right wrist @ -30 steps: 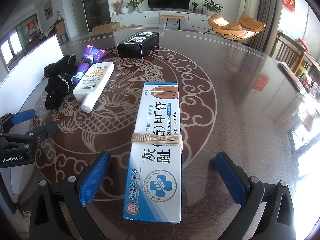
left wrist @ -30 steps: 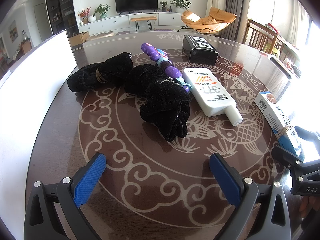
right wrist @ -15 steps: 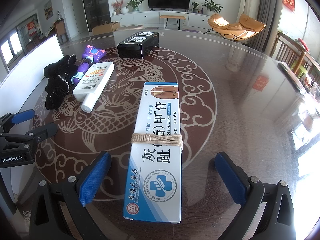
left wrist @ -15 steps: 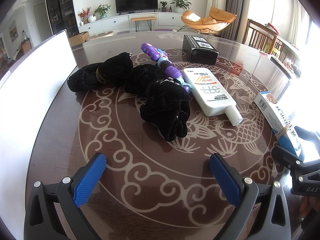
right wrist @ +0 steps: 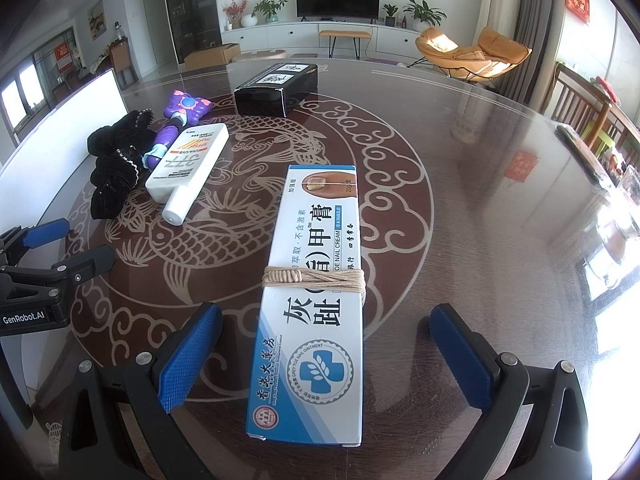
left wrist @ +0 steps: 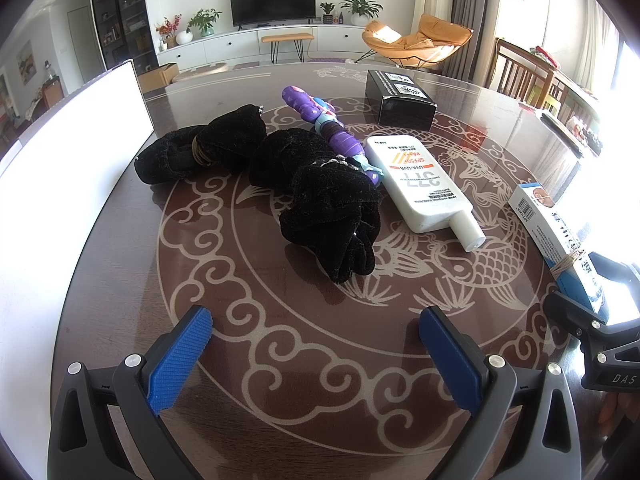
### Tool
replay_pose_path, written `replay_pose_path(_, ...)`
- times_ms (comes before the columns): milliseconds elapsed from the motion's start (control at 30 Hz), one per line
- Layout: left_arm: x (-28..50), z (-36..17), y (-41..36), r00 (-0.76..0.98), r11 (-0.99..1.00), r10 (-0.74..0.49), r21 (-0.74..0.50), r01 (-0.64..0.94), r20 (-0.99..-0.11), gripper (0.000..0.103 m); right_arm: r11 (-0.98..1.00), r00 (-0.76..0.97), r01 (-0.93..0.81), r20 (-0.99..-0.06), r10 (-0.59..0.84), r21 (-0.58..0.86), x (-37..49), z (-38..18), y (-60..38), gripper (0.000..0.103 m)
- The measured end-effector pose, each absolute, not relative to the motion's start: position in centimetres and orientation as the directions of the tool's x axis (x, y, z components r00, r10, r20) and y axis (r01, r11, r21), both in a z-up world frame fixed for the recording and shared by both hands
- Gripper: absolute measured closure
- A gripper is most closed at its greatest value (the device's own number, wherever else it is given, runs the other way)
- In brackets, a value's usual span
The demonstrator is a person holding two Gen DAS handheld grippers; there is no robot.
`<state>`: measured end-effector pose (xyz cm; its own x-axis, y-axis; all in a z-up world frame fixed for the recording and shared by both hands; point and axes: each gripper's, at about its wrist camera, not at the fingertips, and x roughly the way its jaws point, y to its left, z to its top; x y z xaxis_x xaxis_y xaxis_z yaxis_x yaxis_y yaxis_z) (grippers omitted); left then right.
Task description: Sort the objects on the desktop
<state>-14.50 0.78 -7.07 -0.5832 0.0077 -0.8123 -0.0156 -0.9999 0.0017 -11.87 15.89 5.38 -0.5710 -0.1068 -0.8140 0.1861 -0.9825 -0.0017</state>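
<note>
**Both grippers wide open over a cluttered round table**

The left gripper (left wrist: 316,344) hangs low over the dark patterned table (left wrist: 280,360) with its blue pads spread wide and nothing between them. Ahead of it lies a black velvet cloth bundle (left wrist: 332,212), and farther back and to the left a second black bundle (left wrist: 200,148) tied with a band. A purple toy (left wrist: 320,124) lies just behind the near bundle, its lower end touching a white lotion bottle (left wrist: 420,180) that lies flat with its cap pointing toward the camera. A black box (left wrist: 400,100) sits farther back, apart from the rest. A white board (left wrist: 72,160) stands along the table's left edge.

The right gripper (right wrist: 326,350) is also fully open and holds nothing. A blue and white cream box (right wrist: 316,280), wrapped once around the middle with tan cord (right wrist: 316,278), lies flat on the table between its pads, its near end reaching in between them without touching either pad. In the right wrist view, the bottle, toy and black bundles lie well to the left, near the left gripper's tips.
</note>
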Motion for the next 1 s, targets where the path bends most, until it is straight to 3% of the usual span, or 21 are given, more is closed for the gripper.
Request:
replay_pose_path(500, -14.6, -7.1, 0.8, -0.583, -1.0, 0.008, 0.002, -0.016, -0.812, 0.0, -0.982, -0.568, 0.186, -0.816, -0.106, -0.002, -11.9, 5.4, 15.9, 0.0)
replay_pose_path(700, -14.6, -7.1, 0.8, -0.583, -1.0, 0.008, 0.002, -0.016, -0.812, 0.0, -0.977, -0.473, 0.211, -0.875, -0.103, 0.0, -13.2, 5.6, 15.4, 0.001)
replay_pose_path(767, -14.6, -7.1, 0.8, -0.583, -1.0, 0.008, 0.002, -0.016, -0.812, 0.0, -0.967, -0.475, 0.253, -0.872, -0.122, -0.002, -13.2, 6.0, 14.9, 0.013)
replay_pose_path(833, -14.6, -7.1, 0.8, -0.583, -1.0, 0.008, 0.002, -0.016, -0.812, 0.0, -0.959, -0.47, 0.285, -0.872, -0.136, -0.004, -13.2, 6.5, 14.4, 0.042)
replay_pose_path(900, -14.6, -7.1, 0.8, -0.583, -1.0, 0.008, 0.002, -0.016, -0.812, 0.0, -0.958, -0.457, 0.286, -0.879, -0.136, -0.001, -13.3, 6.7, 14.2, 0.057)
replay_pose_path(1000, -14.6, -7.1, 0.8, -0.583, -1.0, 0.008, 0.002, -0.016, -0.812, 0.0, -0.956, -0.443, 0.295, -0.887, -0.132, -0.005, -13.0, 6.8, 13.8, 0.058)
